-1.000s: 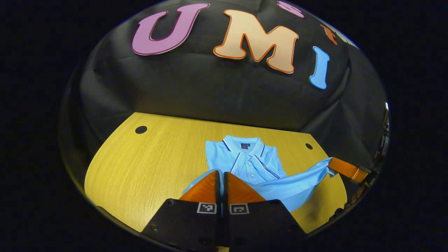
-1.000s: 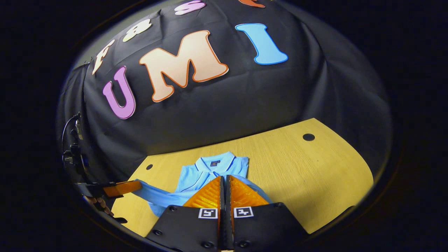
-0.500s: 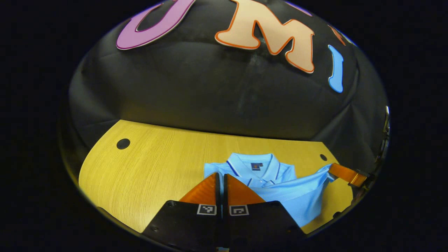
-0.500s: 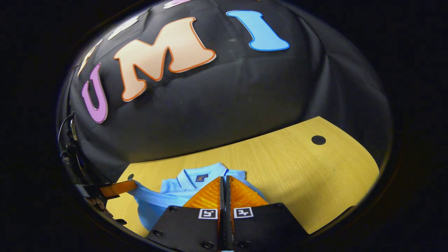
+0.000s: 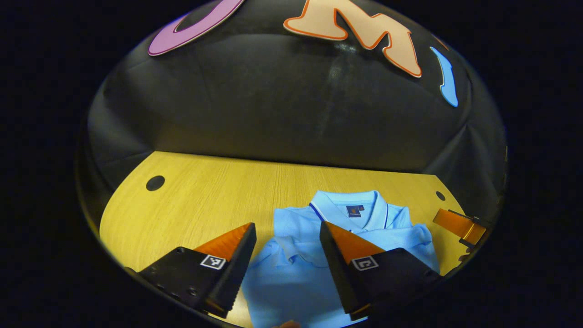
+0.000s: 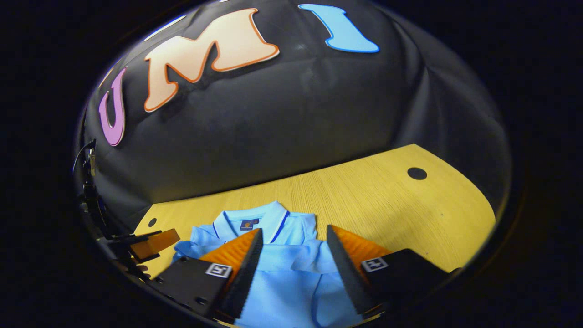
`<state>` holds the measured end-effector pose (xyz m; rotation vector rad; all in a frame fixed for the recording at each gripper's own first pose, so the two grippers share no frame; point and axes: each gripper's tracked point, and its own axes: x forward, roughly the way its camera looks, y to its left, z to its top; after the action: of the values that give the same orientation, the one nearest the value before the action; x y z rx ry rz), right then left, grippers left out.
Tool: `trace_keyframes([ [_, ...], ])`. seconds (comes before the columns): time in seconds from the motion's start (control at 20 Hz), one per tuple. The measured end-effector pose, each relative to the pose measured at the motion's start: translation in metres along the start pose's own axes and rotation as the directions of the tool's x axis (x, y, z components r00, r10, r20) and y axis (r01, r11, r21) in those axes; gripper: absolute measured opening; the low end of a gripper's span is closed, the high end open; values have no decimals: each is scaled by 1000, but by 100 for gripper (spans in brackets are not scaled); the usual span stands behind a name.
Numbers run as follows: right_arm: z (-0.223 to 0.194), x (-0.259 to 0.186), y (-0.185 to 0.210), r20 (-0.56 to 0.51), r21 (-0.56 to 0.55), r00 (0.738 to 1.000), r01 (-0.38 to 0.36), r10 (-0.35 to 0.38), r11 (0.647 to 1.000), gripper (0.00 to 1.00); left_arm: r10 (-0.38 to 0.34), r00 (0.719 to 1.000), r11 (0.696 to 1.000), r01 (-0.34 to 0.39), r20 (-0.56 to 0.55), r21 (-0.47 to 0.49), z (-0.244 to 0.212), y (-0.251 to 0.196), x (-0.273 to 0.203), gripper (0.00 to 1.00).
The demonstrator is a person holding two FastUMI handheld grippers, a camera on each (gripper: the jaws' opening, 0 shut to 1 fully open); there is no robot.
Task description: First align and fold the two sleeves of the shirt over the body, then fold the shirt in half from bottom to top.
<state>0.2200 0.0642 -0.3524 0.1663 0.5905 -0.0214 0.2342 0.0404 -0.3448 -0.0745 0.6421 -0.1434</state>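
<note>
Since both hand-held grippers, left (image 5: 287,248) and right (image 6: 294,253), hang spread and empty above the folded light-blue shirt (image 5: 319,273) lying on the bench (image 5: 205,196), I judge this soft, light, floppy cloth best pinched at its hem corners.

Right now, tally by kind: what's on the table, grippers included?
Shirt: 1, light blue, folded on the table
Open grippers: 2, left gripper and right gripper
Table holes: 2, and
Total: 5
</note>
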Motion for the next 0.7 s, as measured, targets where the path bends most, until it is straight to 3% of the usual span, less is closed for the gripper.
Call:
trace_keyframes([
  [0.05, 8, -9, 2, 31, -30, 1000, 0, 1, 1000, 97, 17, 999, 1000, -17, 33, 0, 10, 2, -11, 95],
  [0.1, 18, -22, 4, 64, -62, 998, 3, 1, 998, 100, 35, 997, 999, -35, 73, -1, 23, 5, -21, 98],
  [0.15, 25, -34, 8, 92, -88, 996, -1, 9, 996, 94, 49, 993, 999, -49, 107, -2, 32, 6, -34, 97],
  [0.2, 32, -48, 13, 113, -109, 993, -8, 20, 994, 98, 59, 990, 998, -60, 129, -1, 39, 6, -48, 96],
  [0.25, 38, -63, 17, 135, -128, 990, -15, 32, 992, 94, 64, 986, 998, -65, 154, 1, 48, 6, -64, 96],
  [0.4, 61, -116, 30, 213, -163, 974, -37, 72, 986, 98, 74, 970, 997, -75, 230, -4, 68, 4, -117, 96],
  [0.7, 93, -220, 41, 364, -221, 922, -55, 134, 974, 98, 88, 926, 995, -100, 368, 16, 85, -7, -229, 95],
])
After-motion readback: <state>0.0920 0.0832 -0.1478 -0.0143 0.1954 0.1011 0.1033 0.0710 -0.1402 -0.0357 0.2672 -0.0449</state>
